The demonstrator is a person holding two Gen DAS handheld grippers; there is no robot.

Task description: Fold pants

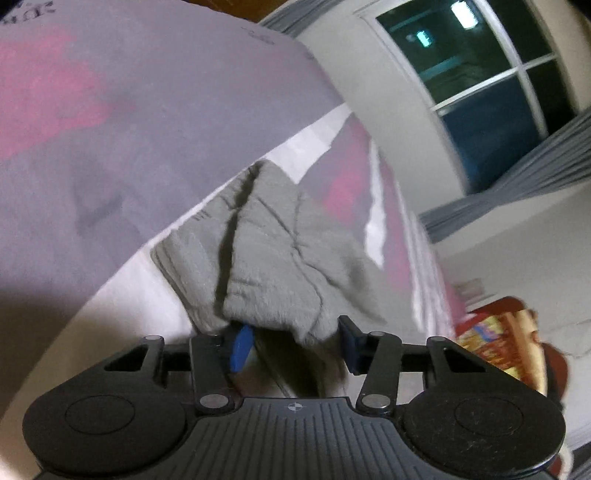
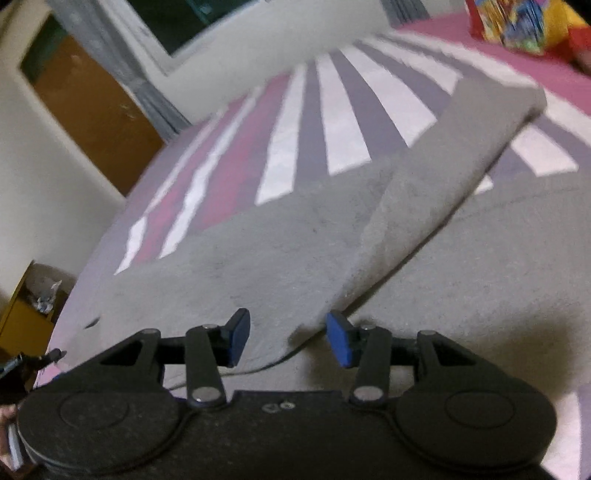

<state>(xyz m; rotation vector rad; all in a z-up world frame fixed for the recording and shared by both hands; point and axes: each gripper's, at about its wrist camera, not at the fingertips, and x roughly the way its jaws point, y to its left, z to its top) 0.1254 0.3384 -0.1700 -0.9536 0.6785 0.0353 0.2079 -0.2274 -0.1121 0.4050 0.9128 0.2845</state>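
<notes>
Here we are at the bed, and the grey pants [image 2: 295, 240] lie spread across the striped bedspread [image 2: 332, 122], one folded layer running out towards its far side by the colourful bag [image 2: 517, 26]. The right gripper [image 2: 288, 338] hangs over the near edge of the cloth, jaws apart, a raised fold corner sitting between the blue pads but not pinched, as far as the blur lets me judge. The aim, I'd say, is a fresh bite on that edge for the next fold.

Over to the left gripper [image 1: 293, 345]: a bunched end of the pants [image 1: 273, 251] sits right at its spread jaws, and the fabric drapes over the left-hand pad. It reads as loose rather than clamped, likely lined up to match the other hand.
</notes>
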